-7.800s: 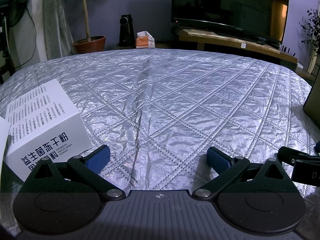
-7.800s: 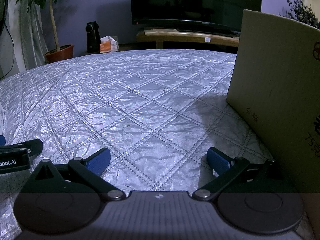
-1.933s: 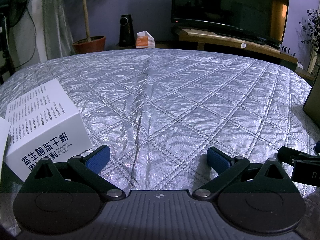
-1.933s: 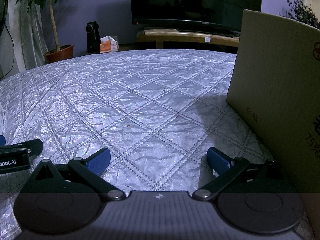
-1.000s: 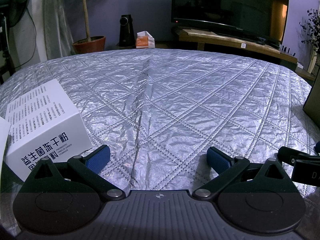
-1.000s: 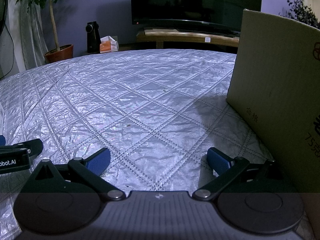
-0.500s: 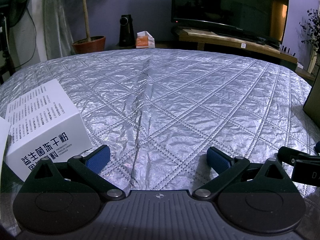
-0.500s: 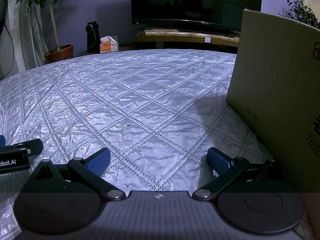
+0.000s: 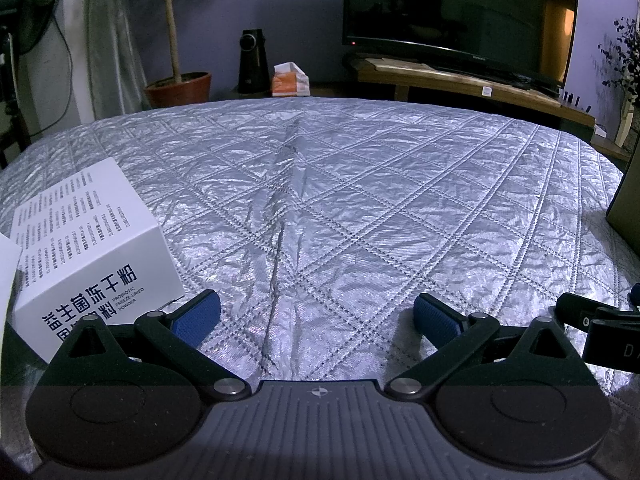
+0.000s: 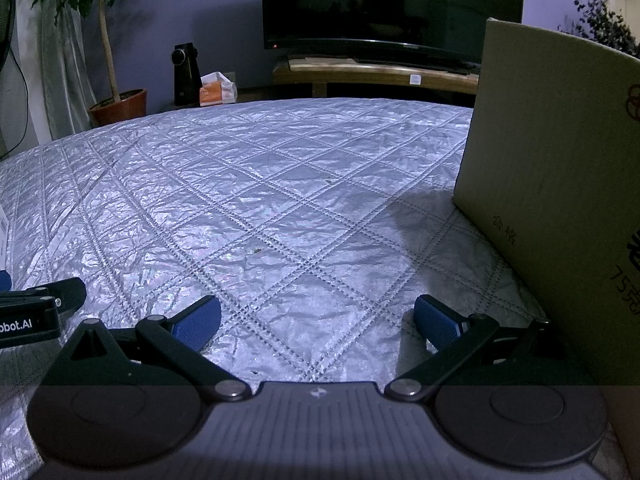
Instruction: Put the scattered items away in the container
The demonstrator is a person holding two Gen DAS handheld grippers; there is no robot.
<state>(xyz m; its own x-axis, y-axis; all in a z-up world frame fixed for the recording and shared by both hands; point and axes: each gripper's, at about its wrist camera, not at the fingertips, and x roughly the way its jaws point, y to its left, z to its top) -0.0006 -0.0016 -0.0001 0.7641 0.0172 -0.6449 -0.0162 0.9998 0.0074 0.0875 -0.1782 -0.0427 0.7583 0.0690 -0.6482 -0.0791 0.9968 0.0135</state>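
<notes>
– where is the white cardboard box with black writing (image 9: 86, 240)?
– just left of the left gripper (image 9: 316, 316), touching nothing. its claw is spread wide.
– and the right gripper (image 10: 316, 318)?
– spread too, empty, beside the tall brown cardboard container (image 10: 560, 184).
– so the left one is nearer.

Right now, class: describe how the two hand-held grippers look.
Both the left hand-held gripper and right hand-held gripper look alike: black angular linkage arms with silver pivot pins, round black discs, a ribbed grey body and textured blue fingertip pads.
</notes>
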